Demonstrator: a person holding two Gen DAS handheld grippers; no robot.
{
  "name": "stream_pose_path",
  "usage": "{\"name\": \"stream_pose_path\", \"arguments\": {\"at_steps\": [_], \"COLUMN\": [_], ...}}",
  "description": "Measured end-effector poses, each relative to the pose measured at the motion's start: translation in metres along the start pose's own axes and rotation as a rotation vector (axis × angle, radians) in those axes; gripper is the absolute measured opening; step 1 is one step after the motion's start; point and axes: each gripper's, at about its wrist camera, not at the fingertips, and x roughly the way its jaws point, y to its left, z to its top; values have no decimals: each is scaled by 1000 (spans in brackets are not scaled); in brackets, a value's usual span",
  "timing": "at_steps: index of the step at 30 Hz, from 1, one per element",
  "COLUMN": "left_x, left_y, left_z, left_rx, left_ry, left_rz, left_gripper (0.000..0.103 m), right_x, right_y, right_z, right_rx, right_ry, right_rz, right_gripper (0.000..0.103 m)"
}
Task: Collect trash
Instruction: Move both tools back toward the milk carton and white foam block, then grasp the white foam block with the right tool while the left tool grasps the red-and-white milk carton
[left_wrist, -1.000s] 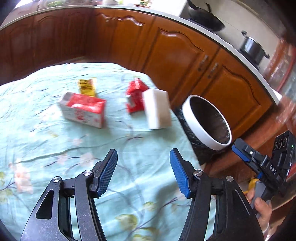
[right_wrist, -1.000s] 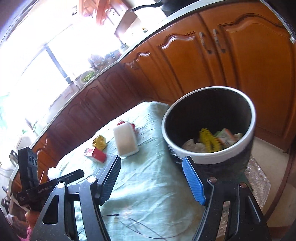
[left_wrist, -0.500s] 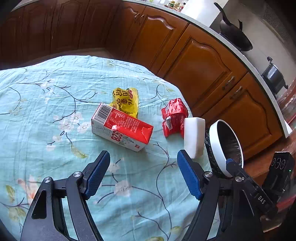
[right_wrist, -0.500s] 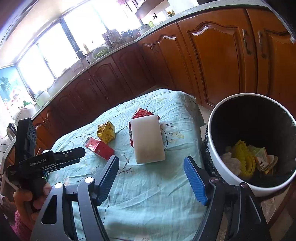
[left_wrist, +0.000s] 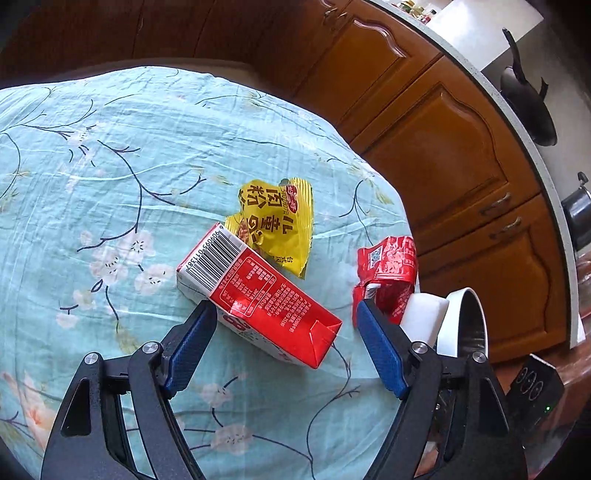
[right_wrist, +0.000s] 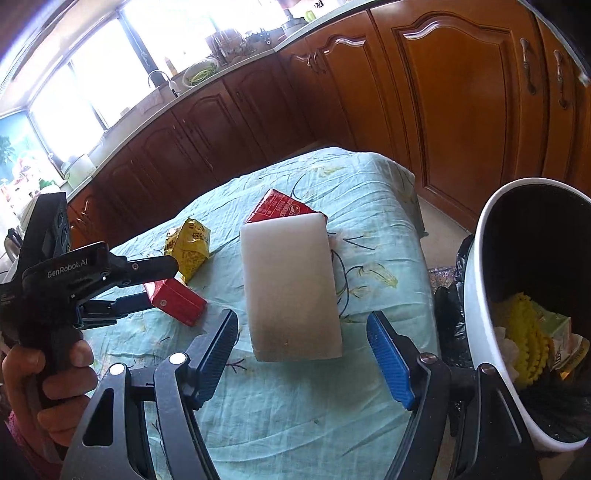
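Observation:
A red and white carton lies on the light blue flowered tablecloth. My left gripper is open and straddles the carton's near end. A yellow wrapper lies just behind the carton, and a red wrapper lies to the right. In the right wrist view my right gripper is open, just in front of a white foam block that partly covers the red wrapper. The carton and yellow wrapper show there on the left.
A white-rimmed bin with a black liner stands off the table's right edge and holds yellow and pale trash. It also shows in the left wrist view. Brown kitchen cabinets run behind the table.
My left gripper has moved forward and down until its open fingers flank the carton. My right gripper has swung from the bin toward the foam block and come closer to it.

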Motion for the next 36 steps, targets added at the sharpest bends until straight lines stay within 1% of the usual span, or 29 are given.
{"name": "stream_pose_path", "arguments": {"at_steps": [1,2,3,4,5,6,7,8,10,12,15,17,19,22,23,24,25,26,27,28,29,30,33,36], "left_x": [3,6,10,11,12,12,12,12,8,-1,-19,-31,-40,-44,-46,-50,-54,-59,-64,-70,-73,-74,-70,-72], "left_y": [-1,-2,-1,1,3,3,4,7,12,16,23,27,33,45,49,51,51,51,50,48,47,45,50,63], "left_z": [-1,-4,-6,-9,-12,-15,-19,-22,-29,-35,-45,-55,-69,-88,-93,-96,-98,-100,-100,-101,-100,-99,-86,-81], "left_rx": [19,37,48,51,59,75,86,89,105,136,178,221,271,309,316,321,325,322,317,316,315,307,234,197], "left_ry": [3,9,25,35,41,51,61,68,75,66,67,81,99,137,143,137,131,118,94,53,19,2,-19,-33], "left_rz": [8,11,2,-19,-27,-17,-21,-29,-43,-38,-57,-71,-65,-55,-46,-34,-20,-9,7,20,32,54,98,140], "left_gripper": [76,67,61,56,45,28,26,14,13,12,11,11,11,11,11,15,20,45,77,85,87,87,87,87], "right_x": [3,5,7,8,8,6,4,2,-3,-10,-23,-30,-36,-39,-38,-36,-35,-34,-33,-33,-33,-34,-38,-44], "right_y": [1,2,4,6,8,8,9,9,10,11,12,12,12,12,12,12,13,14,14,13,13,13,14,16], "right_z": [0,0,-1,-1,-2,-3,-5,-6,-9,-13,-21,-25,-30,-38,-40,-41,-42,-43,-43,-44,-44,-44,-45,-45], "right_rx": [-4,-7,-12,-19,-24,-27,-28,-30,-27,-18,-3,4,16,24,26,28,28,28,29,31,35,37,42,39], "right_ry": [9,16,20,25,29,25,21,19,13,6,1,-4,-8,-5,1,6,11,14,15,15,13,11,5,-1], "right_rz": [1,5,4,-3,-9,-10,-9,-9,-5,6,30,41,51,63,68,71,71,74,77,81,84,86,92,96], "right_gripper": [73,71,61,53,50,50,50,49,49,49,49,49,49,49,49,49,49,49,49,49,49,49,49,49]}}
